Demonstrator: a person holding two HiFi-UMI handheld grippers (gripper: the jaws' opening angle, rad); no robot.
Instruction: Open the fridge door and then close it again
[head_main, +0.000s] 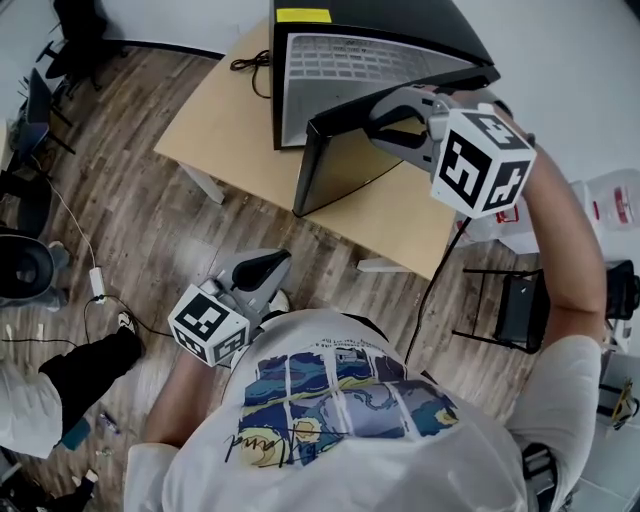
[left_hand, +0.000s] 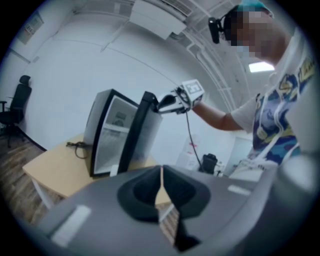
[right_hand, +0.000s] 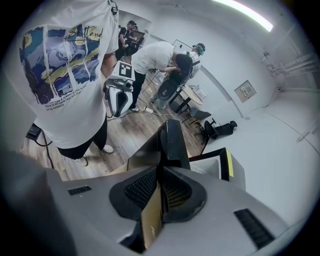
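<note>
Door (head_main: 340, 165) of the fridge (head_main: 370, 60) on the counter (head_main: 215, 110) stands half open, our right tool (head_main: 398, 115) clamped on its edge, left tool (head_main: 262, 272) closed on nothing; we have yet to close it

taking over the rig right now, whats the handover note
Right gripper: shut on the top edge of the door.
Left gripper: shut, empty, held low by the person's waist, away from the fridge.
The fridge stands on the table with its door partly open.
Done: the door is off its seal and swung out.
Left: open it further if needed, swing it shut, then release.
</note>
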